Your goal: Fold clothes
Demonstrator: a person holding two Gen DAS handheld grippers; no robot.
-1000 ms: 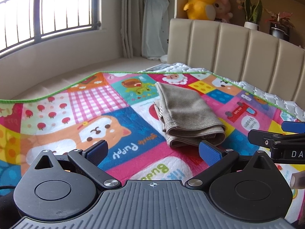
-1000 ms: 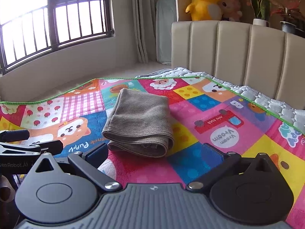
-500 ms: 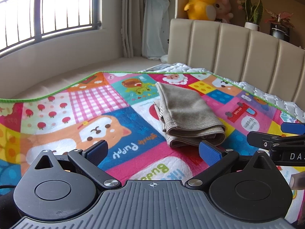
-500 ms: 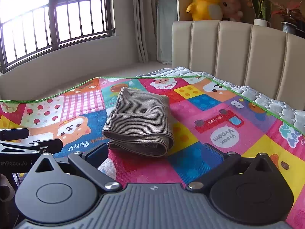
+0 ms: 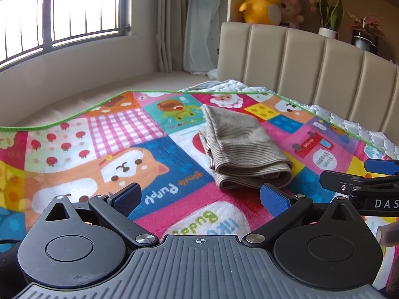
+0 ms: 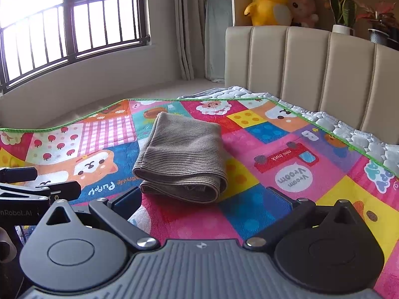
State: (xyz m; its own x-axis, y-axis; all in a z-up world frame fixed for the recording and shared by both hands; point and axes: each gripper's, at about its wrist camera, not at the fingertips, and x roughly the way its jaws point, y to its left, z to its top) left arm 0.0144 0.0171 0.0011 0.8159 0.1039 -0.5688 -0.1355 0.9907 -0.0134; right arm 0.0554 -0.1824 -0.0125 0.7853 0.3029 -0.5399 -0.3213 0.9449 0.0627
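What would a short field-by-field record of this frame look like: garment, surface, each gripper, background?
garment: brown ribbed garment, folded into a compact stack, lying flat
surface: colourful cartoon play mat spread over a quilted bed
left gripper: open, empty, short of the garment's near edge
right gripper: open, empty, short of the garment's near edge
contact: neither gripper touches the garment
background: beige padded headboard, yellow duck plush, barred window
task state: fold looks complete

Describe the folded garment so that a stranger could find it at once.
A cartoon play mat covers the bed before a beige headboard. Near its middle lies the folded garment, the only plain brown ribbed thing among bright pictures.
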